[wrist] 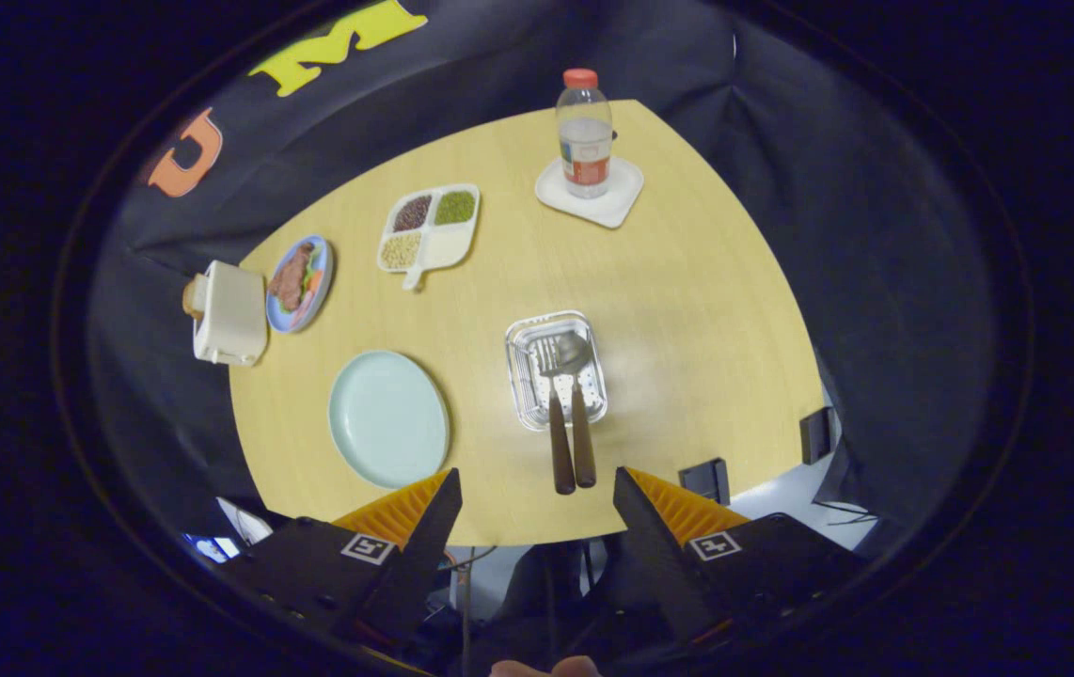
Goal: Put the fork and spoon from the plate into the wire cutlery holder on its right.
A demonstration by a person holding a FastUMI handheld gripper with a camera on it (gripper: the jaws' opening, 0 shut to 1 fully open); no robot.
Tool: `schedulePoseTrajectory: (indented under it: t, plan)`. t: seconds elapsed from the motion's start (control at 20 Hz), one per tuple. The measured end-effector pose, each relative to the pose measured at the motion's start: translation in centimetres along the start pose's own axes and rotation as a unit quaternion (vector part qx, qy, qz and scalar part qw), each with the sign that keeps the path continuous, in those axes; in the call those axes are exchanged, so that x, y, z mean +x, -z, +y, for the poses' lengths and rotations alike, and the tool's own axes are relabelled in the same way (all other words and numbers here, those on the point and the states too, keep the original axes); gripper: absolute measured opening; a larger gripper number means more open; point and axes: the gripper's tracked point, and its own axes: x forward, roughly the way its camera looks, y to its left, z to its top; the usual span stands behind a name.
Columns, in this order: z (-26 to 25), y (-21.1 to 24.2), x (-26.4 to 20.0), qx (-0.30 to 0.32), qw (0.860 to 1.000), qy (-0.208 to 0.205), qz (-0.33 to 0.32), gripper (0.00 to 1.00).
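Your claw (537, 494) hangs high above the table's (687, 310) near edge with its fingers spread wide and nothing held between them. Just ahead of the fingertips, the dark handles of the fork (558, 442) and spoon (582, 428) stick out over the near rim of the wire cutlery holder (523, 385), their heads lying inside it side by side. The plate (388, 418) sits bare, ahead and to the left of your left finger, so the job looks done to me.

What remains is likely a clean retreat: keep the fingers apart and lift straight back and up, since those two handles point right at the gap between the fingers and a low forward drift could knock them or tip the light holder.

You have open tabletop to the right of the holder and beyond it. Further out, well clear, stand a bottle (585, 132) on a coaster (617, 202), a divided dish (448, 246) of grains, a food plate (300, 282) and a toaster (229, 315) at far left.
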Motion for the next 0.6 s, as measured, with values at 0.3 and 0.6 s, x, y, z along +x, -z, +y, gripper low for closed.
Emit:
schedulePoseTrajectory:
  t: [0.3,0.6]
  plan:
    - [3.9,-9.5,-6.9,-0.085,0.961,-0.016,-0.264,0.97]
    - [8.2,-12.5,-16.3,-0.105,0.872,-0.066,-0.473,0.97]
